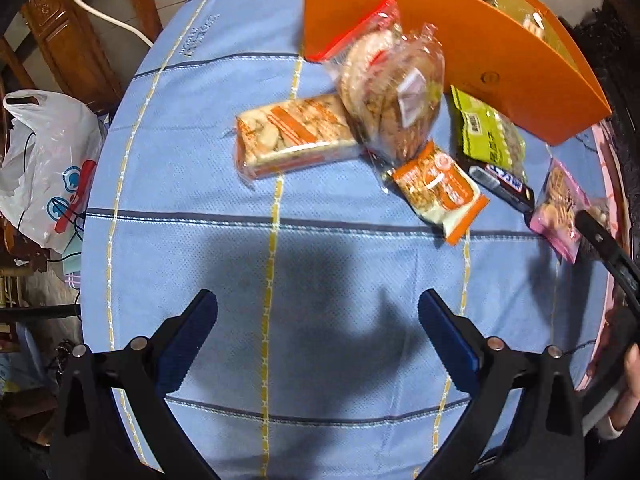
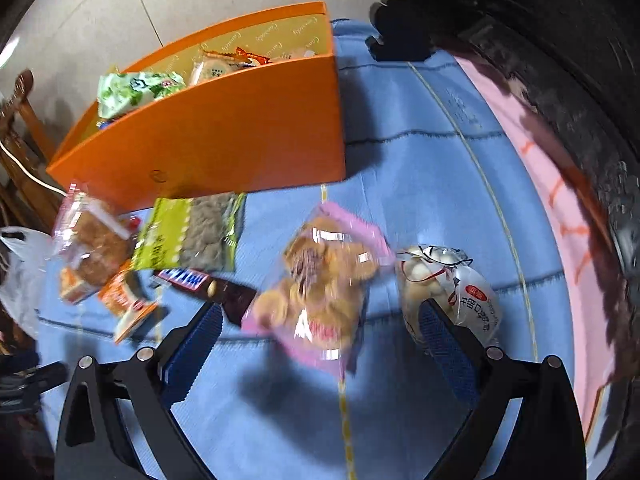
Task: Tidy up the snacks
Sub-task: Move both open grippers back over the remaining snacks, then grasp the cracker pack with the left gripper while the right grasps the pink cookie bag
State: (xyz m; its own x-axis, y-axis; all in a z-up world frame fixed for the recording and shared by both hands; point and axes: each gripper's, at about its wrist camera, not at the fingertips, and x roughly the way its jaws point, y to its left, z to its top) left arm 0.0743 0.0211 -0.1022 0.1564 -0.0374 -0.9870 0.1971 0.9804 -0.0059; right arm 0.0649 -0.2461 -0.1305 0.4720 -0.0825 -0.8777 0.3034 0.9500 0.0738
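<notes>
Snack packs lie on a blue checked tablecloth (image 1: 192,184) in front of an orange box (image 1: 460,48). In the left wrist view I see an orange cracker pack (image 1: 292,136), a clear bag of round cakes (image 1: 392,96), a small orange packet (image 1: 440,188), a green bag (image 1: 484,128), a dark chocolate bar (image 1: 504,186) and a pink cookie bag (image 1: 560,208). My left gripper (image 1: 318,312) is open and empty above bare cloth. My right gripper (image 2: 320,320) is open, its jaws on either side of the pink cookie bag (image 2: 320,280). A white bag (image 2: 452,284) lies by its right finger.
The orange box (image 2: 224,144) holds several snacks, among them a green-white pack (image 2: 136,90). A white plastic bag (image 1: 44,168) and wooden chairs (image 1: 68,40) stand off the table's left side. A pink cloth (image 2: 552,208) runs along the right edge.
</notes>
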